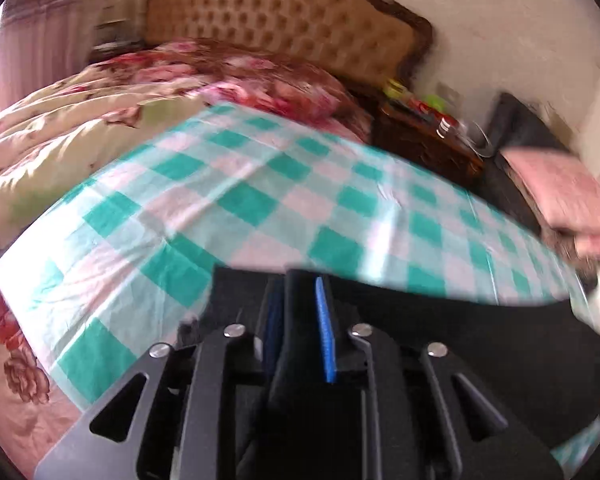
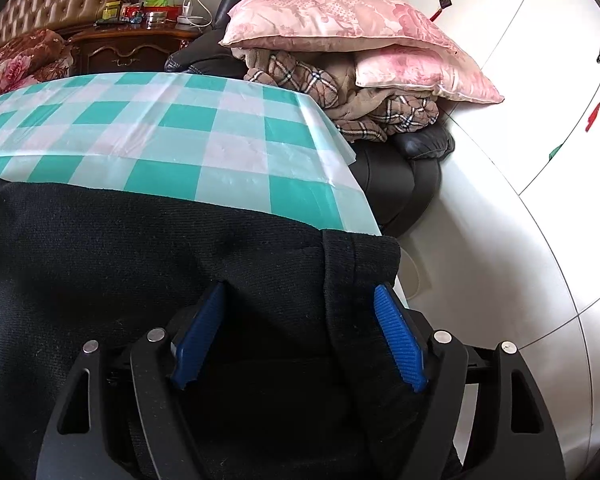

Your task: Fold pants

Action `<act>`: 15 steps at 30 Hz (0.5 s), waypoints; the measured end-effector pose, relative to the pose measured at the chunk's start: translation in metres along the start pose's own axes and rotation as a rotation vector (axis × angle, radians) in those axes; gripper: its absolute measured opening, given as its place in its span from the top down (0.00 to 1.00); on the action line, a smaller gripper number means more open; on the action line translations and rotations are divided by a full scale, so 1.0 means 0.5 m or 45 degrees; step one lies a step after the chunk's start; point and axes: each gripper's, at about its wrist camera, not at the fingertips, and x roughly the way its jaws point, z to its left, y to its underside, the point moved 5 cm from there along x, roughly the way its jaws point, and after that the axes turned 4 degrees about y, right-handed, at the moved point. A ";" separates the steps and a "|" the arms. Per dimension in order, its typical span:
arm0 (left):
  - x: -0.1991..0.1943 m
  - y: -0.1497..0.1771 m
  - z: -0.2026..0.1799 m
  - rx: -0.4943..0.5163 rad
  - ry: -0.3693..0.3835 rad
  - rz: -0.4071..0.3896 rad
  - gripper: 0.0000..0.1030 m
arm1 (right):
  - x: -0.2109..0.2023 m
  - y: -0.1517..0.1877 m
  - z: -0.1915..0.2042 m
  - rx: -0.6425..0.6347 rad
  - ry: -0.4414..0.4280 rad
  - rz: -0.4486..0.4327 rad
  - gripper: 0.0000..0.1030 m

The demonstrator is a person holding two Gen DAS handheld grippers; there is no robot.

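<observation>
The black pants (image 1: 460, 328) lie along the near edge of a green-and-white checked cloth (image 1: 260, 184). My left gripper (image 1: 300, 292) is shut on a fold of the pants, and black cloth stands up between its blue pads (image 1: 326, 340). In the right wrist view the pants (image 2: 120, 248) spread across the lower left, with a hemmed end (image 2: 356, 264) at the cloth's right corner. My right gripper (image 2: 300, 292) stands open over that end. Its blue pads (image 2: 400, 340) sit wide apart with the fabric lying loosely between them.
A floral quilt (image 1: 80, 120) is heaped at the left below a tufted headboard (image 1: 284, 20). A cluttered wooden nightstand (image 2: 132, 48) stands behind the checked cloth (image 2: 140, 128). Pink pillows (image 2: 340, 28) and a plaid blanket (image 2: 360, 108) are piled on a black sofa (image 2: 400, 184). White wardrobe doors (image 2: 540, 100) stand at the right.
</observation>
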 end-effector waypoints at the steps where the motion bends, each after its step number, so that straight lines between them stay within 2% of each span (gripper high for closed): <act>1: 0.008 0.019 0.018 0.050 -0.152 0.044 0.74 | 0.000 0.000 0.000 0.002 0.005 0.001 0.28; 2: 0.014 0.029 0.053 0.047 -0.322 0.071 0.71 | 0.001 -0.001 -0.001 0.003 0.008 0.003 0.27; 3: 0.000 0.033 0.086 -0.018 -0.416 0.048 0.71 | 0.001 -0.001 -0.001 0.005 0.013 0.006 0.25; 5: -0.041 0.030 0.109 -0.155 -0.363 -0.054 0.68 | 0.002 -0.002 -0.003 0.012 0.017 0.013 0.24; 7: -0.079 0.028 0.088 -0.136 -0.295 -0.116 0.68 | 0.004 -0.002 -0.007 0.030 0.016 0.023 0.22; 10: -0.081 0.050 -0.002 -0.022 -0.009 -0.088 0.68 | 0.006 -0.004 -0.010 0.044 0.029 0.037 0.18; 11: -0.063 0.063 -0.017 0.021 0.001 -0.045 0.64 | 0.007 -0.003 -0.010 0.047 0.033 0.040 0.17; 13: -0.010 0.088 -0.007 0.067 -0.142 0.049 0.61 | 0.003 -0.006 -0.013 0.049 0.030 0.045 0.16; 14: 0.005 0.097 0.003 0.049 -0.156 0.069 0.51 | -0.001 -0.007 -0.014 0.048 0.027 0.044 0.16; 15: 0.016 0.100 0.019 -0.011 -0.140 0.072 0.48 | -0.018 -0.010 -0.020 0.052 0.037 0.032 0.16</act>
